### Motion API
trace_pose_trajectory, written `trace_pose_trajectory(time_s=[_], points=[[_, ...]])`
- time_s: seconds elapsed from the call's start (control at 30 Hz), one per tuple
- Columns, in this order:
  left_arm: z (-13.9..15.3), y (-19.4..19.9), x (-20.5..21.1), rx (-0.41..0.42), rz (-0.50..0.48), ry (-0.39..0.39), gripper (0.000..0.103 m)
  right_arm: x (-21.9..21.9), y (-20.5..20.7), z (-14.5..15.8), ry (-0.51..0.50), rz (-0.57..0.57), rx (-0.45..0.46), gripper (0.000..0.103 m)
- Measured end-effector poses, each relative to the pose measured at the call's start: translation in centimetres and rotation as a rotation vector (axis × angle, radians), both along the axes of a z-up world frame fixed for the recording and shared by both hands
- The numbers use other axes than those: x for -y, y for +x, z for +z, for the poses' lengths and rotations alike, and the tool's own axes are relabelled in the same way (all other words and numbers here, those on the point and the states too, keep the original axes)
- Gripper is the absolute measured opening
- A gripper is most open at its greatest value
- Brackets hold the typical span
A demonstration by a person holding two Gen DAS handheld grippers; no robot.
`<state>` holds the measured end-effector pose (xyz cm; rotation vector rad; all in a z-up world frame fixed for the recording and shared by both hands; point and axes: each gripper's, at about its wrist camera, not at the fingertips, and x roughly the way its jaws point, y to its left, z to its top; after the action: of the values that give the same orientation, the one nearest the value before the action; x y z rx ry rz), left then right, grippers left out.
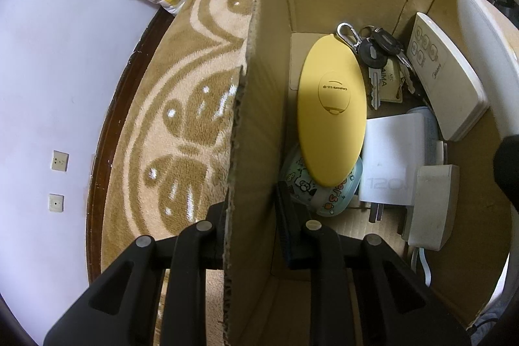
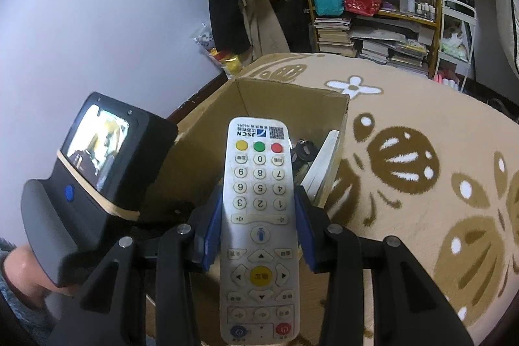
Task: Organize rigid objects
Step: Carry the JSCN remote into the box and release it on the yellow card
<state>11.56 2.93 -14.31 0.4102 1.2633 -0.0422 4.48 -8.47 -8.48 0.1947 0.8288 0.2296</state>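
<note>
My left gripper [image 1: 251, 209] is shut on the left wall of an open cardboard box [image 1: 259, 86], one finger outside and one inside. The box holds a yellow oval case [image 1: 332, 115], a bunch of keys [image 1: 378, 54], a white air-conditioner remote [image 1: 447, 80] leaning on the right wall, a white charger [image 1: 389, 164], a patterned round case [image 1: 331, 196] and a beige adapter [image 1: 431, 203]. My right gripper [image 2: 258, 203] is shut on a white TV remote [image 2: 259, 158], held lengthwise above the near edge of the cardboard box [image 2: 201, 164].
The box stands on a tan patterned rug [image 2: 405, 167]. In the right wrist view the left tool's body with a small screen [image 2: 90, 177] sits close at the left, a hand [image 2: 19, 268] below it. A wall, hanging clothes and a cluttered bookshelf [image 2: 373, 38] lie beyond.
</note>
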Motion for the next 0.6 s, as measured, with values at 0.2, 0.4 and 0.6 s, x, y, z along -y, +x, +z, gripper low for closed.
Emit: trace_pose_trajectory(time_s=[0.2,0.4,0.6], points=[[0.0,0.0,-0.2,-0.002,0.002,-0.012,0.022,-0.4,0.4,-0.8,-0.027,0.004,-0.013,0.043],[0.4,-0.3,-0.3,0.005,0.000,-0.017,0.022,-0.3,0.4,-0.8,-0.018,-0.016,-0.013,0.043],[1.3,-0.8,-0.8,0.022,0.014,-0.047,0.022,-0.1,-0.2,-0.2,-0.014,-0.023,-0.009,0.043]])
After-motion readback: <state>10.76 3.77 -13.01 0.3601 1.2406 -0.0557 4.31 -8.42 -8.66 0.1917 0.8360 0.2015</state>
